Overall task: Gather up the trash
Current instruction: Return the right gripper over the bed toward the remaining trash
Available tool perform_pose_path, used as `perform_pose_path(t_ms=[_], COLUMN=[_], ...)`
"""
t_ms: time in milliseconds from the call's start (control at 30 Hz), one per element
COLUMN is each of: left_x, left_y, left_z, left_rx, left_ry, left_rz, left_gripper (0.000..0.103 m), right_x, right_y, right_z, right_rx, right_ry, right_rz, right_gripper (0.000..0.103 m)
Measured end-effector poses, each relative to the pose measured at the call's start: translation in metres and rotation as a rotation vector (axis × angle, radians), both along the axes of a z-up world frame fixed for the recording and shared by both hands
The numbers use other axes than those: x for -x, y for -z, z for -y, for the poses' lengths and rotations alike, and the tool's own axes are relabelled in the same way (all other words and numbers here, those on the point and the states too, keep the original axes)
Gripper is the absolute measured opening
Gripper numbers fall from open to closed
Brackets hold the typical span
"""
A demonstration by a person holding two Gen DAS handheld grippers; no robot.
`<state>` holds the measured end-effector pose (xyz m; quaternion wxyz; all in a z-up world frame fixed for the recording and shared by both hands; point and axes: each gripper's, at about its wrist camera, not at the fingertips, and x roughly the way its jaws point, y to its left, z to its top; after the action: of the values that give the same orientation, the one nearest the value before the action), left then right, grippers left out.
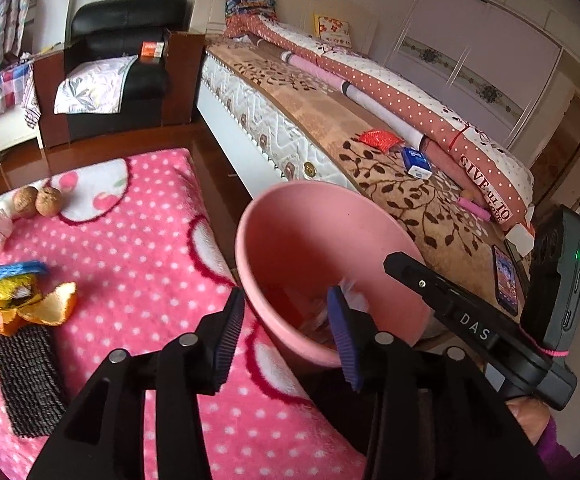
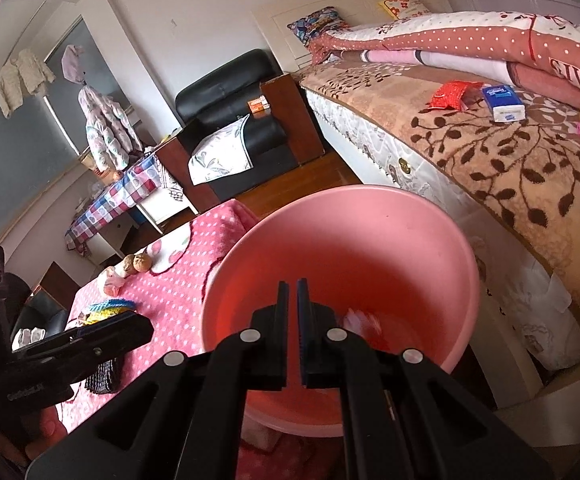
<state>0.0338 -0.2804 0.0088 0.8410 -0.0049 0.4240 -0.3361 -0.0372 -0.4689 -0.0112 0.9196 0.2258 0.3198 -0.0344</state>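
Left gripper (image 1: pixel 285 336): jaws apart, empty, over pink bin (image 1: pixel 290 216) rim.
Right gripper (image 2: pixel 293 332): jaws together, empty.
Bin contents: blurred white scraps.

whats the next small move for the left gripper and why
Probably swing the left gripper back toward the orange peel on the pink blanket. Its jaws stand open and empty at the rim of the pink bin, paper scraps already lie inside, and the peel looks like the nearest trash left.
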Motion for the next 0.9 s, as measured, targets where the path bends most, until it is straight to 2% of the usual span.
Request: perform_pose_path(t_ms=[33, 67, 133, 567, 900], left_x=[0.000, 0.000, 0.000, -0.003, 0.002], left_y=[-0.001, -0.001, -0.003, -0.009, -0.004], left_z=[-0.002, -0.006, -0.014, -0.095, -0.178], left_rx=[0.000, -0.001, 0.004, 0.044, 0.037], left_ry=[-0.003, -0.010, -0.023, -0.174, -0.348], left_rz=[0.003, 0.007, 0.007, 0.023, 0.048], left_gripper=[0.046, 0.047, 0.047, 0.049, 0.049], right_x=[0.000, -0.001, -0.001, -0.005, -0.017], right_y=[-0.001, -0.002, -0.004, -0.020, -0.023], right_z=[-0.002, -0.003, -0.008, -0.041, -0.097], right_rx=[0.000, 0.001, 0.001, 0.065, 0.086], right_ry=[-0.004, -0.007, -0.011, -0.035, -0.175], right_rz=[0.000, -0.001, 0.007, 0.025, 0.044], right_gripper=[0.008, 0.018, 0.028, 0.029, 0.029])
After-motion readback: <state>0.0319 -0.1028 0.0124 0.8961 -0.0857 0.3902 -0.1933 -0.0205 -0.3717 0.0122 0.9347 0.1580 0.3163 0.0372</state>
